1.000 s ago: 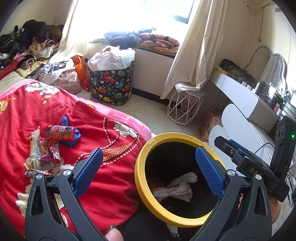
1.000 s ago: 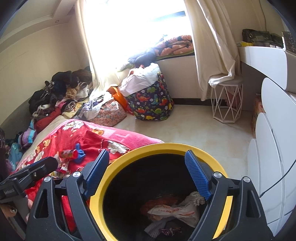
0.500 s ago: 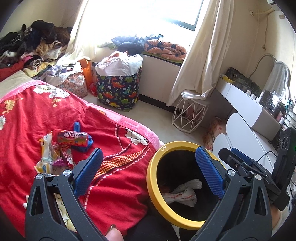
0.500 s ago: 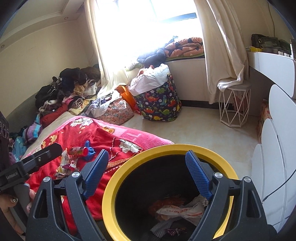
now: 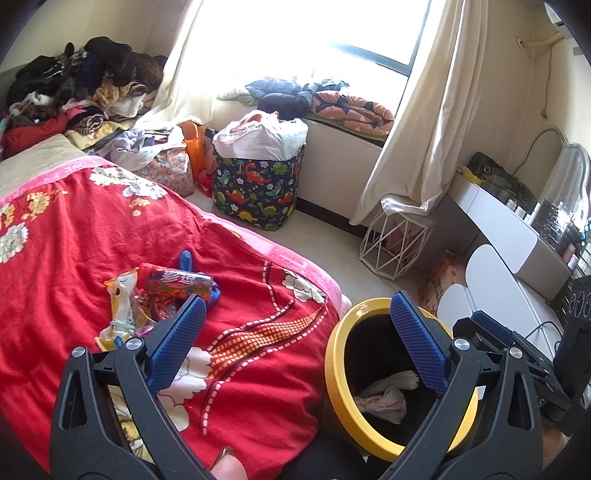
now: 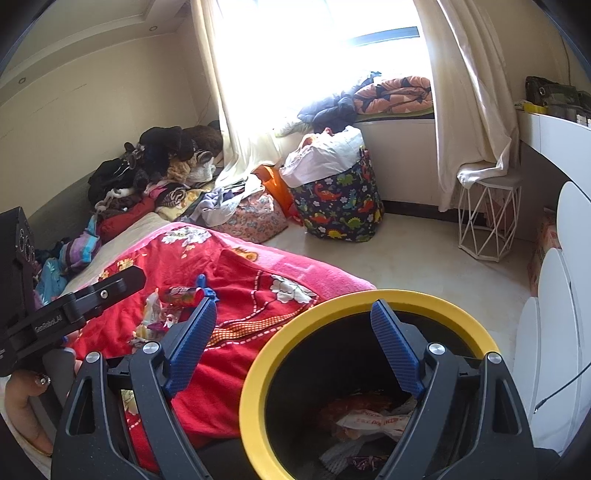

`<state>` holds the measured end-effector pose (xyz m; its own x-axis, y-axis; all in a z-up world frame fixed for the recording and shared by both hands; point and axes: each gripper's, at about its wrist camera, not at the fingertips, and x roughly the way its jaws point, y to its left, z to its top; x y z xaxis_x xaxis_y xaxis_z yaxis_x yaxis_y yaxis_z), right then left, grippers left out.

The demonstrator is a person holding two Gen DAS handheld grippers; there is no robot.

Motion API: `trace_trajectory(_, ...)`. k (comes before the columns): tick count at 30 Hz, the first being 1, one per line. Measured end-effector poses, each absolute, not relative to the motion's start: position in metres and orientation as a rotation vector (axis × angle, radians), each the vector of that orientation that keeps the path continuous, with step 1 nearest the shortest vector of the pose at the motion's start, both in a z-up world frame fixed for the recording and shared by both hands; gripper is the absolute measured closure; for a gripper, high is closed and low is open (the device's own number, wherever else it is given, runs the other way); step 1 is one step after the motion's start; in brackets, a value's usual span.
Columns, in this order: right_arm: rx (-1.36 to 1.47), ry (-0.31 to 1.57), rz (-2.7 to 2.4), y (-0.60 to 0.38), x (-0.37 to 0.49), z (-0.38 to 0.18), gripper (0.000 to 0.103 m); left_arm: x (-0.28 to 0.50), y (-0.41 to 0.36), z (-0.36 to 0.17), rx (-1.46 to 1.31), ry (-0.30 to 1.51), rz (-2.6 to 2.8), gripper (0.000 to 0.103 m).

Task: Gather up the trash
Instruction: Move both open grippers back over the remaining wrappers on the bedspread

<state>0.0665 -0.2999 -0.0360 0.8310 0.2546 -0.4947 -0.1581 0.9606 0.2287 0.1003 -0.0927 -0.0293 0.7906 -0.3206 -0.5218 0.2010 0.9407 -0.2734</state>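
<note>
Lying left of the bin (image 5: pixel 341 373), the wrappers (image 5: pixel 147 306) sit just past the left gripper (image 5: pixel 295 347), both grippers wide and empty.

Strong daylight pours through a wide window (image 5: pixel 369 33), washing out the glass. Cream curtains (image 5: pixel 439 122) hang at both sides, one trailing onto a white wire stool (image 5: pixel 397 243). The walls (image 6: pixel 92 96) are pale cream and the floor (image 6: pixel 413 251) is light and bare. Below the window runs a ledge (image 5: pixel 343 155) with folded quilts (image 5: pixel 351 110) on it. A dinosaur-print fabric bin (image 5: pixel 258 188) stands on the floor before the ledge. Clothes (image 5: pixel 74 92) are piled at the bed's far corner. The bed (image 5: pixel 74 236) wears a red flowered blanket. A white dressing table (image 5: pixel 506 225) with a mirror (image 5: pixel 569 173) lines the right wall.
</note>
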Motion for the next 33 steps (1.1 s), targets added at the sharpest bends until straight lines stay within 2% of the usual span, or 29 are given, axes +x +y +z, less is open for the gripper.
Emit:
trace_trajectory(22,0.065,0.544,0.341,-0.236,0.091,-0.023,0.02,0.109,-0.027,-0.023,-0.254,0.56,-0.157,0.011)
trace_trajectory(33,0.007,0.566,0.399,-0.202,0.119,-0.031,0.02,0.118,0.017,-0.041,-0.275,0.619,-0.039,0.011)
